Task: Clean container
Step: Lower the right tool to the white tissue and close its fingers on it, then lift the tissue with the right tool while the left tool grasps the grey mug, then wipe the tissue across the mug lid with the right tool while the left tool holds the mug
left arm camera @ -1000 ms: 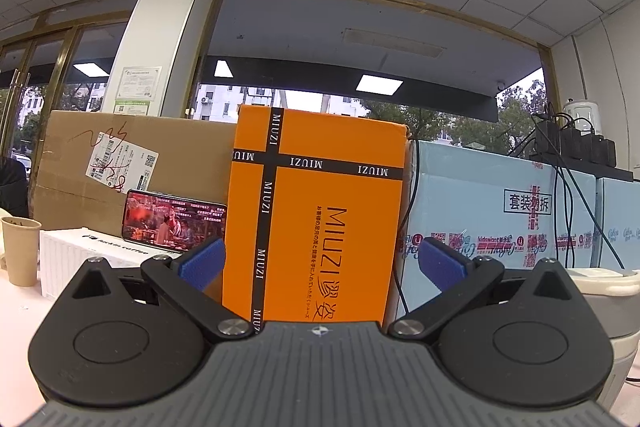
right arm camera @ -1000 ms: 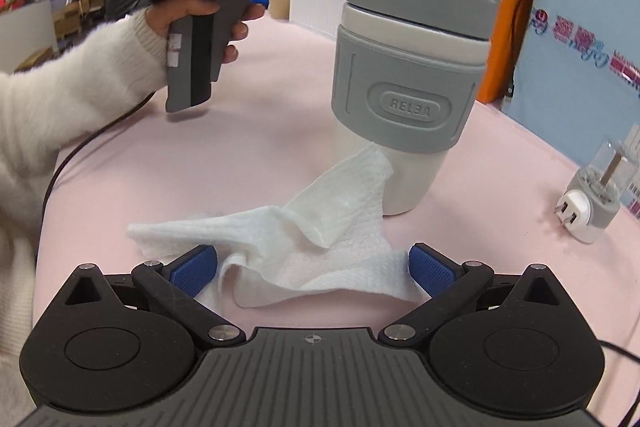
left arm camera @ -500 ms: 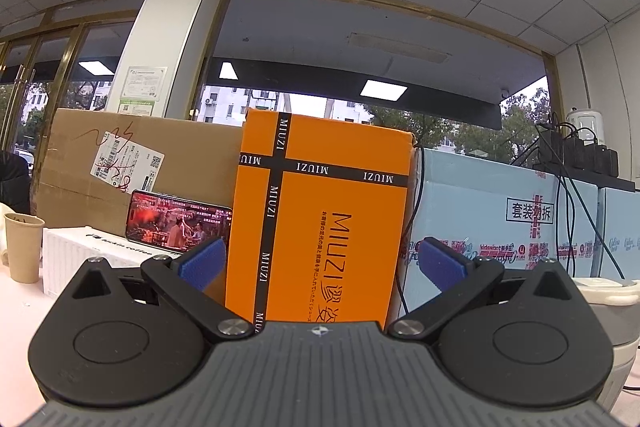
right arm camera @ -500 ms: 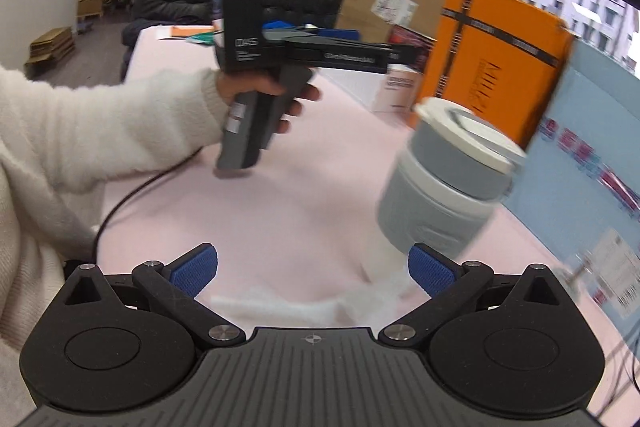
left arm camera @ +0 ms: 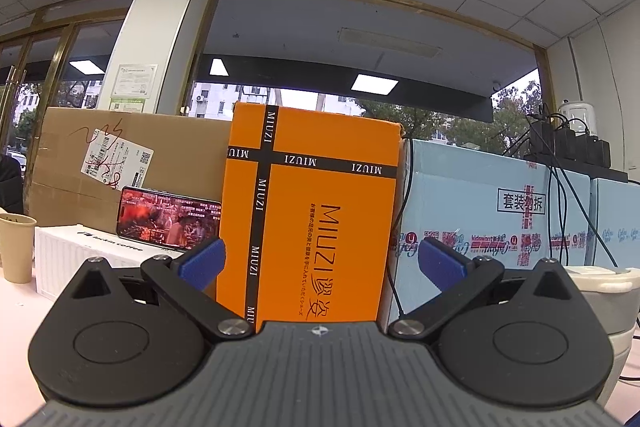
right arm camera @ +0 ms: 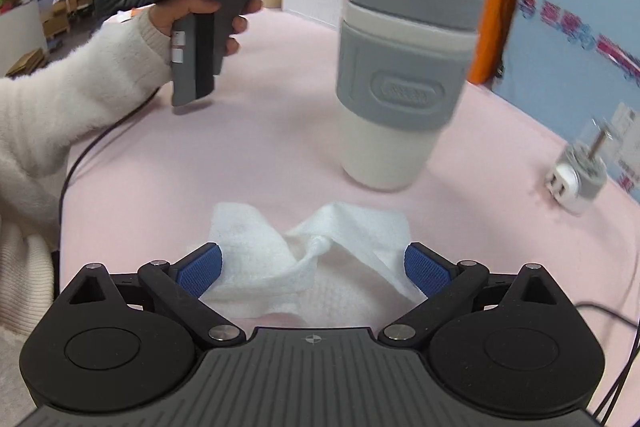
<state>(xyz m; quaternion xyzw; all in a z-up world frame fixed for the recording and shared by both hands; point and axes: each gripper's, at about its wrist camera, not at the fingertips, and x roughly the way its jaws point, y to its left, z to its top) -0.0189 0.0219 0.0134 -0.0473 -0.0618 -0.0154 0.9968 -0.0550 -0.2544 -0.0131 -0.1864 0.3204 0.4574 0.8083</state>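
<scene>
A white cup with a grey sleeve and grey lid (right arm camera: 404, 67) stands upright on the pink table (right arm camera: 256, 147). In the left wrist view only its lid and upper part (left arm camera: 600, 291) show at the right edge. A crumpled white wipe (right arm camera: 308, 259) lies on the table in front of the cup, between the open blue fingers of my right gripper (right arm camera: 314, 269), which hovers over it. My left gripper (left arm camera: 320, 259) is open and empty, held level above the table to the left of the cup and aimed at the boxes. In the right wrist view a hand in a white sleeve (right arm camera: 80, 91) holds the left gripper's handle (right arm camera: 200, 39).
An orange box (left arm camera: 312, 219), a brown carton (left arm camera: 132, 163) and light blue boxes (left arm camera: 492, 211) line the back of the table. A phone (left arm camera: 168, 219) leans on a white box (left arm camera: 92, 255); a paper cup (left arm camera: 16, 247) stands far left. A white plug adapter (right arm camera: 576, 175) lies right of the cup.
The right gripper swung up and away, then came back down over the wipe, a little farther from the cup. The left gripper barely moved. Both stayed open.
</scene>
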